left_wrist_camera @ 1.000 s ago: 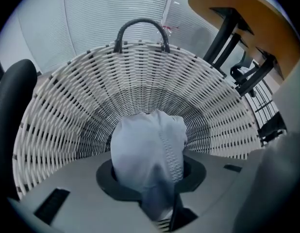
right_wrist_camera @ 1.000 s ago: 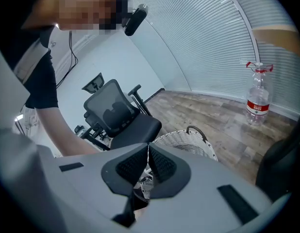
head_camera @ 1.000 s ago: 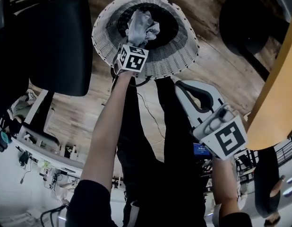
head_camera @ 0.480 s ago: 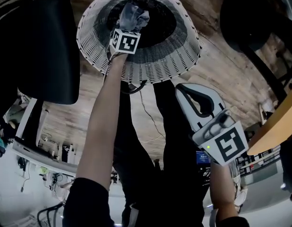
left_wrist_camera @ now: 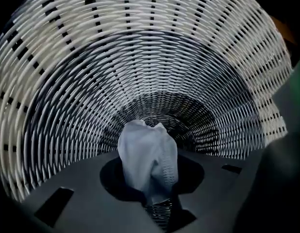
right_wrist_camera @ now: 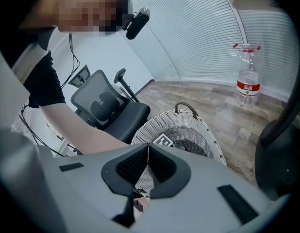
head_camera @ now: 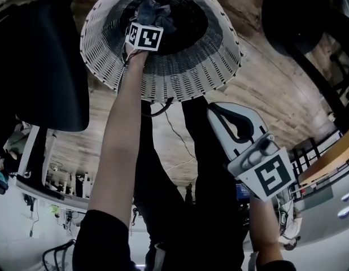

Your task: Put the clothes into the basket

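A white woven basket (head_camera: 163, 83) stands on the wooden floor. My left gripper (left_wrist_camera: 157, 198) reaches steeply down into it; in the head view its marker cube (head_camera: 144, 36) sits over the basket's dark inside. A pale grey-blue cloth (left_wrist_camera: 147, 161) is bunched between the jaws, which have just been closing and pinch its lower end. That same cloth (head_camera: 156, 10) pokes out beyond the cube. My right gripper (right_wrist_camera: 148, 147) is shut with nothing in it, held outside the basket (right_wrist_camera: 189, 125) and above its near rim. It appears at the lower right of the head view (head_camera: 213, 109).
A black office chair (head_camera: 44, 66) stands left of the basket, and a second dark chair (head_camera: 293, 16) at the upper right. The person's dark-trousered legs (head_camera: 180, 196) are just below the basket. A clear spray bottle (right_wrist_camera: 248, 81) stands on the floor beyond it.
My left gripper has sunk deeper into the basket with the cloth, which now lies low in its dark inside. The right gripper has hardly shifted in view.
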